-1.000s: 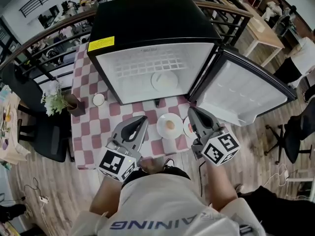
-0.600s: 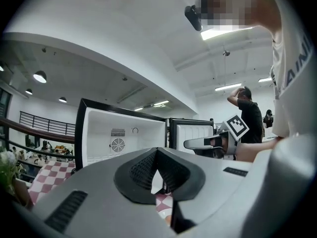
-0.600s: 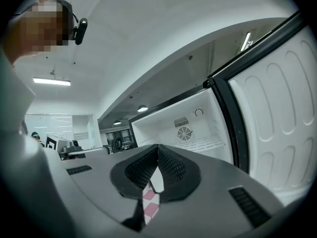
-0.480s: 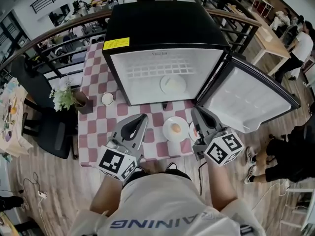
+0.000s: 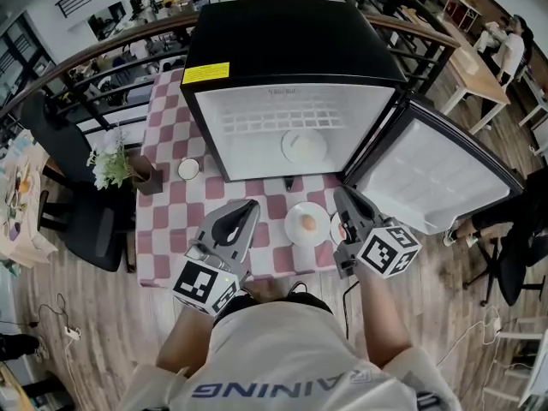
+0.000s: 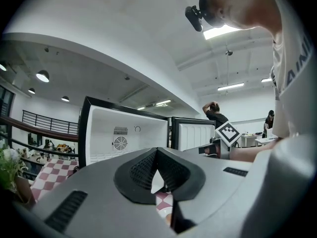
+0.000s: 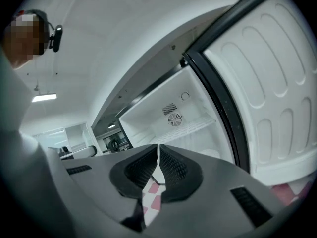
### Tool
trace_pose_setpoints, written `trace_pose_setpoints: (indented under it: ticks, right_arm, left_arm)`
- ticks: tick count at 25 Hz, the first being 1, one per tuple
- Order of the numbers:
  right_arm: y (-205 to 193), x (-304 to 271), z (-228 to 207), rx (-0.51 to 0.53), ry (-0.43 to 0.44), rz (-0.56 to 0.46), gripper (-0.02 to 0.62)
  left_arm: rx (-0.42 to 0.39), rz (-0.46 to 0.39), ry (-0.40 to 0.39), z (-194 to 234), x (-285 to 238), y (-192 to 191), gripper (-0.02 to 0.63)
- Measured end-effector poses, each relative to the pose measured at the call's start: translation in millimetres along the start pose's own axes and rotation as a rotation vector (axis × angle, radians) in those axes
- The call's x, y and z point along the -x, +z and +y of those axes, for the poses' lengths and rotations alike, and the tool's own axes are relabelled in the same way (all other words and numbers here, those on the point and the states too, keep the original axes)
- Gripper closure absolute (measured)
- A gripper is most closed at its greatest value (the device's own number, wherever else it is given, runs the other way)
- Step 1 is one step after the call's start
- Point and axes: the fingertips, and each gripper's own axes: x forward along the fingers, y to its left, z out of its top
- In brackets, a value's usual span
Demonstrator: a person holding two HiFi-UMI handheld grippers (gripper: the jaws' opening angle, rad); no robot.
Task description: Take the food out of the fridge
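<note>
At the pink-checked table's point(image 5: 171, 229) front edge, left gripper point(image 5: 252, 205) and right gripper point(image 5: 341, 192) stay shut and empty, barely shifted; a white egg plate point(image 5: 306, 223) sits out, another white plate point(image 5: 304, 146) waits inside the open black fridge point(image 5: 291, 32).

Right hand-held gripper point(image 5: 342, 195) rolled slightly

Before the open fridge point(image 5: 291, 37), I hold both grippers out, side by side and apart. My left gripper point(image 5: 248, 204) points level toward its left half, jaws closed and empty. My right gripper point(image 5: 341, 192), jaws also pressed together, faces its hinge side.
</note>
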Motion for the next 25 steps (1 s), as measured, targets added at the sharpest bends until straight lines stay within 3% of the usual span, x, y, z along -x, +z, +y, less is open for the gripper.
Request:
trace_pose_setpoints:
  ticks: [2,5,15,18,25]
  right_arm:
    - [-13.2,-9.7,-15.4,-0.115,-0.006,0.029,0.566]
    - [-34.5,-27.5,-41.0,-0.303,-0.02,0.055,0.46]
    - [-96.7,-88.4,-124.7,-0.867,-0.161,-0.018,0.437]
    - [-110.7,-105.7,-147.4,-0.955,-0.224,-0.054,0.437]
    - [-136.3,-139.7,-188.1,-1.009,-0.345,-0.081,0.437]
  left_arm:
    - [0.007,0.004,0.013,1.7,1.8,-2.7,0.601]
    - [0.018,0.016,0.035,5.8,4.8,-8.2,0.601]
    - [0.056,0.069,0.113,20.7,16.4,-30.9,0.601]
    - [0.07,0.09,0.138,25.5,19.7,-38.7,0.601]
    - [0.093,0.136,0.19,37.8,27.8,-55.8,0.601]
